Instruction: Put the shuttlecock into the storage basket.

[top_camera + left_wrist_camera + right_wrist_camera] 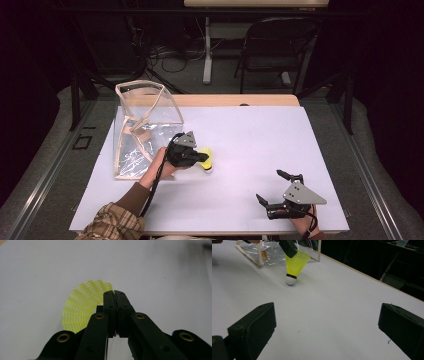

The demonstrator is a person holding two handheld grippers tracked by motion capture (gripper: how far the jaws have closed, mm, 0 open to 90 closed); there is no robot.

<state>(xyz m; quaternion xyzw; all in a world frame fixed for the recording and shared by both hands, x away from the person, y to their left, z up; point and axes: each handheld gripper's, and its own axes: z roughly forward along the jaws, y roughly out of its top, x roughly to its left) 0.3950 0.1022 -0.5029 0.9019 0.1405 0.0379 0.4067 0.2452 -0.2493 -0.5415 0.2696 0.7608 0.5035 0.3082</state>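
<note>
Yellow shuttlecock (294, 263) skirt is pinched by the closed left gripper (204, 158); right gripper (274, 189) rests wide open, empty.

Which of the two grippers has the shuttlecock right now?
The left gripper, by the clear bag: its jaws pinch the yellow shuttlecock by its skirt rim. The right gripper sits open and apart.

Taking the clear bag (145, 127) as landmark: it stands on the table (260, 135) at the far left. Just right of its near corner lies the shuttlecock (207, 161), on the table. The left gripper (200, 157) sits between bag and shuttlecock, on the shuttlecock's skirt. The right gripper (272, 189) rests well apart from the bag, toward the table's near right corner. A chair (275, 50) stands beyond the table, right of the bag.
</note>
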